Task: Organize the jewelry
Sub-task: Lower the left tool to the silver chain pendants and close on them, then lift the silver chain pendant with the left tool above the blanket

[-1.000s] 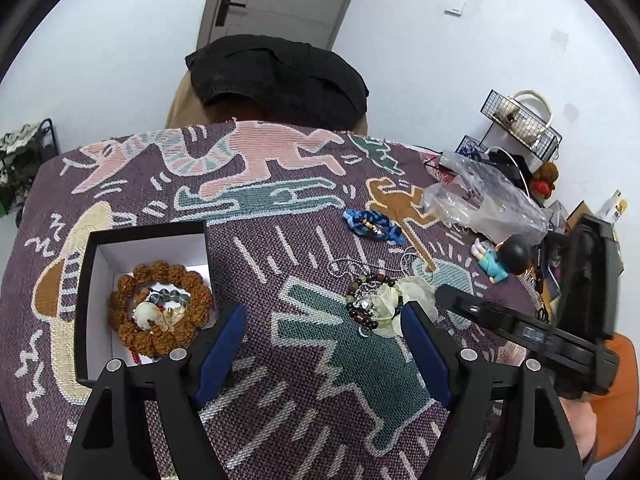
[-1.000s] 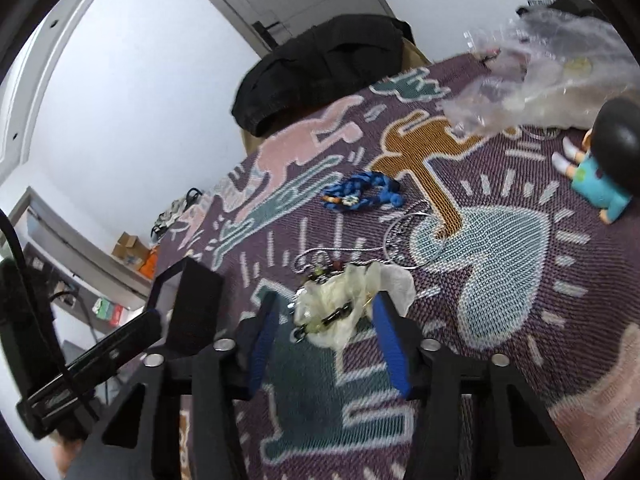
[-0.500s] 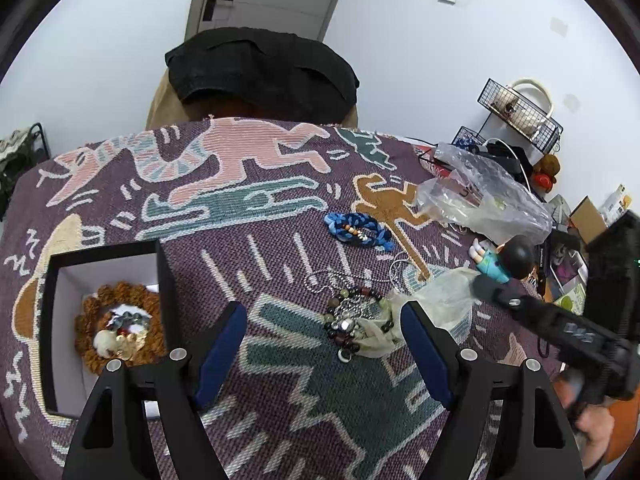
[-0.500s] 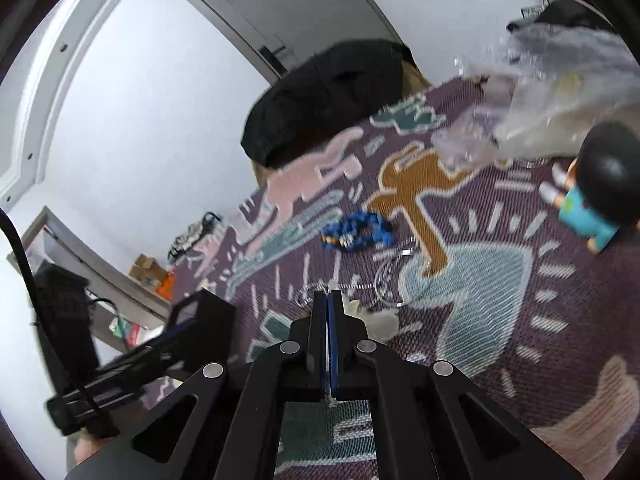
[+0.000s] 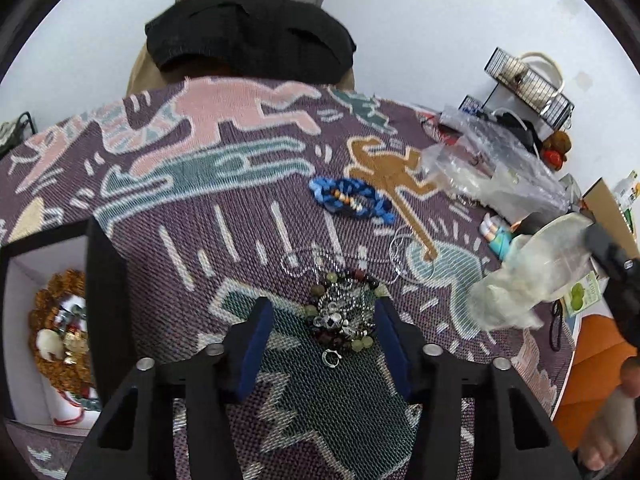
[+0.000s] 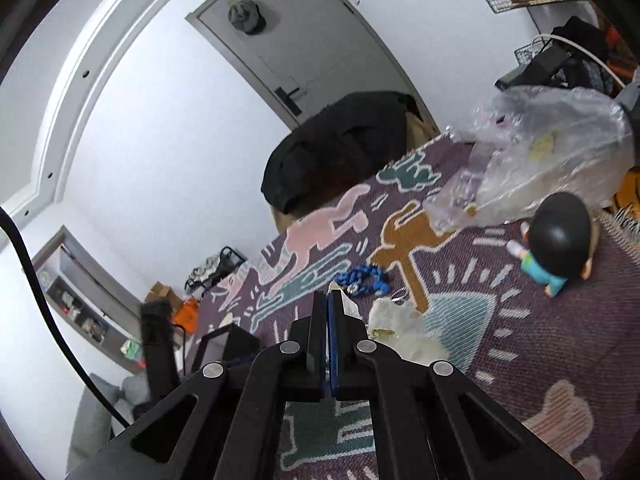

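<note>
The left gripper [image 5: 324, 344] straddles the tangled heap of dark and pale-green bead bracelets [image 5: 342, 312] on the tabletop; its blue-padded fingers [image 5: 256, 344] are closing, the heap between their tips, neither pad pressing it. The right gripper [image 6: 328, 308], its fingers pressed together, pinches a crumpled translucent plastic bag [image 5: 528, 276], off to the right, clear of the beads. Beyond the heap lies a blue braided bracelet [image 5: 352, 200].

Bare bench [image 5: 192, 288] is left between the open box [image 5: 100, 280] and the bead pile [image 5: 344, 312]. Beyond, passage is narrowed by the blue bracelet [image 5: 352, 200], plastic bags [image 5: 492, 168] and figurine [image 6: 556, 240].
</note>
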`<state>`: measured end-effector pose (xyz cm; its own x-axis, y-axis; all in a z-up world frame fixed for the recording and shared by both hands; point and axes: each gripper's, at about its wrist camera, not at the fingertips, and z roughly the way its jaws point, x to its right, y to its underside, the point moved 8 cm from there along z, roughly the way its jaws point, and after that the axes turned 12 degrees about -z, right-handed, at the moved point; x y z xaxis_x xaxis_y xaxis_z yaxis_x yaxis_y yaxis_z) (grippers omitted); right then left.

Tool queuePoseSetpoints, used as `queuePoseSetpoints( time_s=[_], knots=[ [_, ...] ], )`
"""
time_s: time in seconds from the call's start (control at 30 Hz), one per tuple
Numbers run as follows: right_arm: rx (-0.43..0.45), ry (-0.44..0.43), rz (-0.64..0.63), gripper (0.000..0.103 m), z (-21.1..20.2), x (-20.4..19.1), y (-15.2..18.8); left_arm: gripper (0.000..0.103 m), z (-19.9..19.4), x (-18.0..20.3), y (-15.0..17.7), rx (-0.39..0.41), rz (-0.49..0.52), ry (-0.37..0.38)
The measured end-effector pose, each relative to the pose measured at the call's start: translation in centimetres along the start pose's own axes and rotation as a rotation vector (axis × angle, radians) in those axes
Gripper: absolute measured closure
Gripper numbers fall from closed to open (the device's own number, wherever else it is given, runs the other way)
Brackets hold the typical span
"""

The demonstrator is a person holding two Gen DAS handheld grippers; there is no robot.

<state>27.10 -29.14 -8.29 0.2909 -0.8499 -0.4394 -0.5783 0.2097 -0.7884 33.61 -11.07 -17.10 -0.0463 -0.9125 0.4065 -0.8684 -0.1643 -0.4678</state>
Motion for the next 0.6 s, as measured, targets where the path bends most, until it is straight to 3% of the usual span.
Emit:
queuePoseSetpoints(
  time_s=[0.23,0.43,0.6],
  knots=[
    [0.007,0.01,0.006,0.101,-0.6,0.8,0.1,0.052,2.3,0.0,0.8,-0.051,0.003,-0.033],
    [-0.001,0.016,0.02,0.101,-0.6,1.5,0.6,0.052,3.3,0.8,1.2,-0.025,0.09,-0.113],
    [-0.002,0.023,0.031,0.101,-0.6,2.1,0.8,0.074,3.7,1.0,1.4,0.001,0.164,-0.176]
  ],
)
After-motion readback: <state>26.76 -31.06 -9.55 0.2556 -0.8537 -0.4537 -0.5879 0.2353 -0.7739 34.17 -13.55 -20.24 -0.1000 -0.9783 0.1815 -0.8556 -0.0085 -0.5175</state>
